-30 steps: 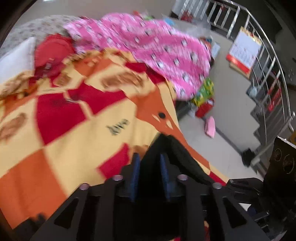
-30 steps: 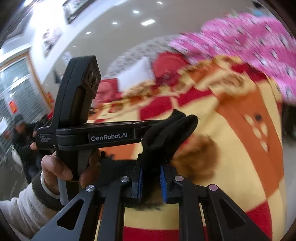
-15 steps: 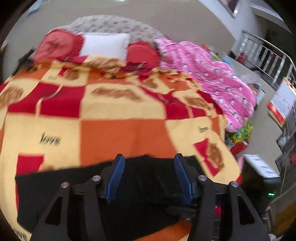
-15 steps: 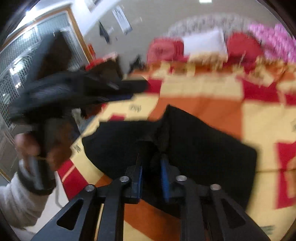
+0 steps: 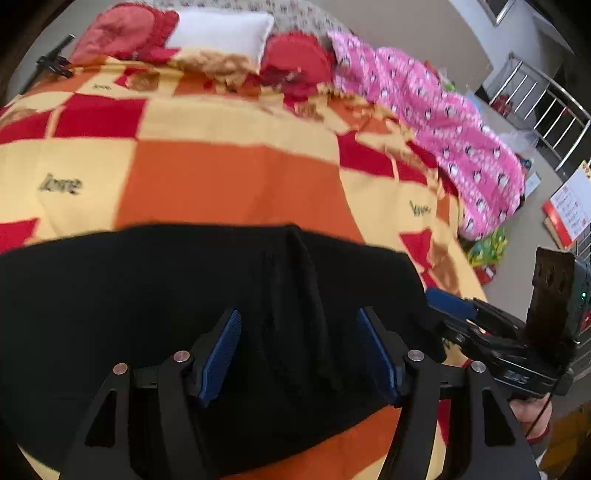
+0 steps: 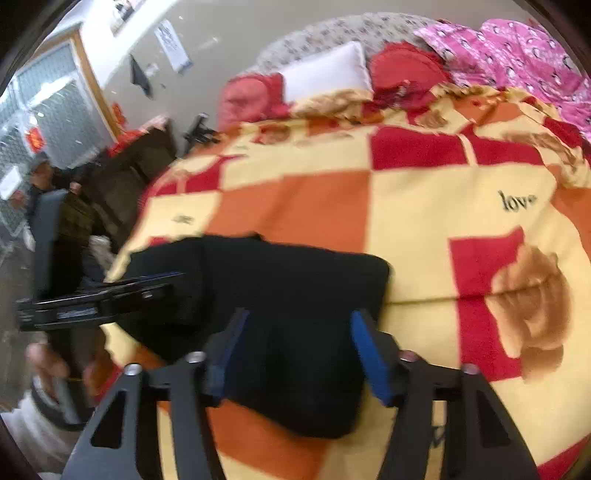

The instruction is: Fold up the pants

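— Across the near edge of the bed (image 5: pixel 229 184) lie the black pants (image 5: pixel 155 295), folded into a broad dark slab on the checked orange, red and yellow blanket (image 6: pixel 436 206). Which way do they run?

— Their long axis goes side to side, parallel to the near edge. In the left wrist view the cloth stretches from the far left of the picture to a rounded end at the right, with a raised crease running away from the camera near the middle.

— And the left gripper (image 5: pixel 299 354)?

— Its jaws have just been opening, and they now stand well apart, about half spread. Pants lie under and between the blue pads (image 5: pixel 221 350), but neither pad presses on the cloth. Nothing is held.

— The right gripper (image 6: pixel 295 354)?

— Same story: jaws just been opening, now parted about halfway, hanging over the pants (image 6: pixel 288 295) at their right end. Black fabric sits in the gap, yet the pads are clear of it.

— Do the two see each other?

— Yes. From the right wrist view the left one (image 6: pixel 173 280) comes in flat from the left over the pants' other end, a hand (image 6: pixel 48 362) in a pale sleeve gripping its handle.

— What's beyond?

— A white pillow (image 5: pixel 221 33) between red cushions at the head, and a pink quilt (image 5: pixel 443 114) along the right side.
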Tool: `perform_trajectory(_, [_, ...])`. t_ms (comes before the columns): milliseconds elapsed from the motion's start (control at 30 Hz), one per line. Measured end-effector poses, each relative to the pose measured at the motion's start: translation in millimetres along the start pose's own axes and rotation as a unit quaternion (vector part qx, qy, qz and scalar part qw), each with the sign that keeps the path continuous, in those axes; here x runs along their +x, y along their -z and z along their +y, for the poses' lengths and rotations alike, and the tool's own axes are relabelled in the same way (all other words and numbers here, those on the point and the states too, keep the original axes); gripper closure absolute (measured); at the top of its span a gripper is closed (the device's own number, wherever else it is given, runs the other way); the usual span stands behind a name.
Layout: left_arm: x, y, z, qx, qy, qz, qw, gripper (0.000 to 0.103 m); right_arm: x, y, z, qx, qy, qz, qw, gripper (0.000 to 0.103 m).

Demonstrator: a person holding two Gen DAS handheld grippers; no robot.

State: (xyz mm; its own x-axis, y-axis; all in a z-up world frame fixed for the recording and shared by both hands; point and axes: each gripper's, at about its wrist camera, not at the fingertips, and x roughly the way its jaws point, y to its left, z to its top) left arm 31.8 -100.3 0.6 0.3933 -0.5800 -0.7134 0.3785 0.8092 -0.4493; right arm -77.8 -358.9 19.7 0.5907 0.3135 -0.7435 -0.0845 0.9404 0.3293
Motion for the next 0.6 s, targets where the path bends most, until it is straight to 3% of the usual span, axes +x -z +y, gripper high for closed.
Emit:
perform_trajectory(33, [7,-3,-3,-0.001,-0.002,0.001,1.0,0.043,3,2,-5,0.002,0.011,-0.002,1.0,0.053])
perform_trajectory(100, [16,-7,-11,0.015,-0.032,-0.008,0.9993,0.061,10,5,-11,0.008,0.019,-0.001,1.0,0.053])
perform_trajectory(167, [16,-12,-15,0.022,-0.031,-0.005,0.9993,0.09,16,5,-15,0.017,0.018,-0.001,1.0,0.053])
perform_trajectory(233, [7,-15,-15,0.016,-0.019,-0.004,0.9997,0.091,10,2,-12,0.015,0.017,-0.002,1.0,0.055])
perform_trajectory(400, [-15,-13,-14,0.034,-0.032,-0.029,0.9985,0.091,-16,-5,7,-0.021,-0.01,-0.032,0.999,0.053])
perform_trajectory(533, [4,-2,-10,0.029,-0.061,-0.011,0.9976,0.088,12,-5,18,-0.035,-0.007,-0.003,0.999,0.054])
perform_trajectory(600, [3,4,-13,0.032,-0.071,-0.026,0.9966,0.083,31,-2,17,-0.033,0.0,0.013,0.999,0.054])
